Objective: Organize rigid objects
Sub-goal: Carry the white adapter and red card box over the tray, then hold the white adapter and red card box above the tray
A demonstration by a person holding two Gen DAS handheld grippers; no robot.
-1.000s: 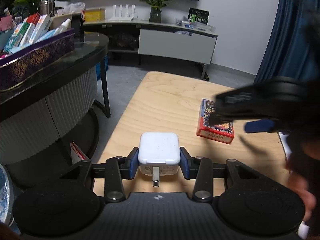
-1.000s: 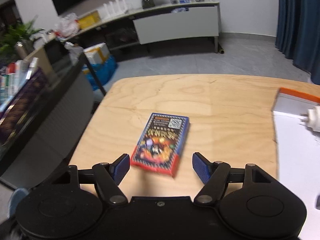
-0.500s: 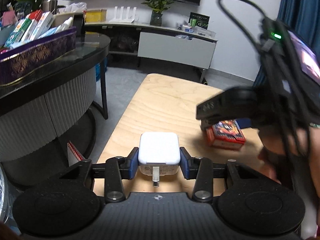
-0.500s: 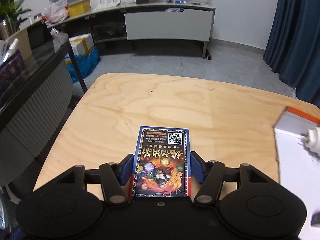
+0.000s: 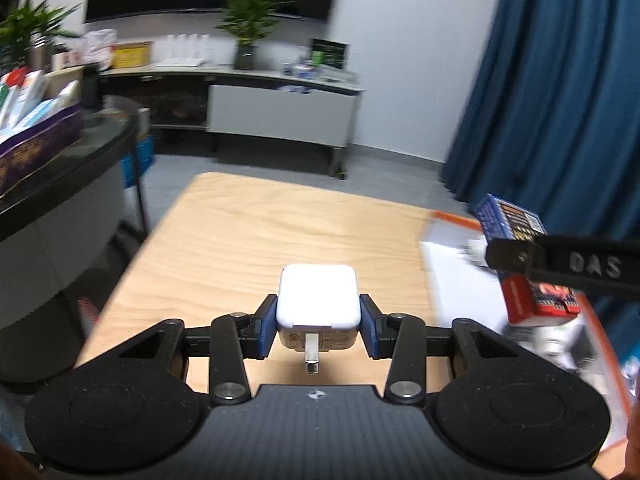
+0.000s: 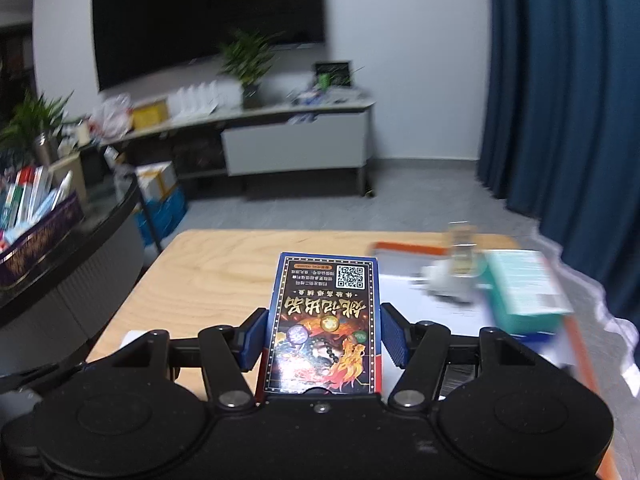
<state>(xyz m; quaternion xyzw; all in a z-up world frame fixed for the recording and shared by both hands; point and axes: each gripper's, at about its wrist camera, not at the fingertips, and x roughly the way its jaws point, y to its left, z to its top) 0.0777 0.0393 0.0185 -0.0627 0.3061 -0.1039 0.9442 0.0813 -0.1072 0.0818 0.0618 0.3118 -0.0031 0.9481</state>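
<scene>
- We see the left gripper [image 5: 318, 326] with its blue fingers [image 5: 267, 330] pressed against both sides of a white charger block [image 5: 318, 296], whose metal prongs point back toward the camera.
- The charger is held above the near edge of the light wooden desk [image 5: 260, 236], at the centre of the left wrist view.
- At 3 o'clock in that view, the right gripper [image 5: 560, 266] crosses as a dark bar over a card box [image 5: 532, 276], whose blue end shows above the bar and red end below it.
- In the right wrist view, the right gripper [image 6: 322, 338] has its fingers [image 6: 394, 340] closed on the long sides of the card box [image 6: 326, 324], its printed face up and its QR code at the far end.
- The box is lifted off the desk [image 6: 208, 272], with wood grain visible beyond it toward 11 o'clock.
- At 2 o'clock from the box lies a white tray with an orange rim [image 6: 404, 248]; in it we make out a blurred white plug [image 6: 448, 284] and, just beside it, a teal box [image 6: 524, 292].
- In the left wrist view the same tray [image 5: 452, 220] sits at 2 o'clock from the charger; its contents there are too blurred for us to name.
- Toward 9 o'clock stands a dark counter carrying a purple bin of packets [image 5: 36, 140].
</scene>
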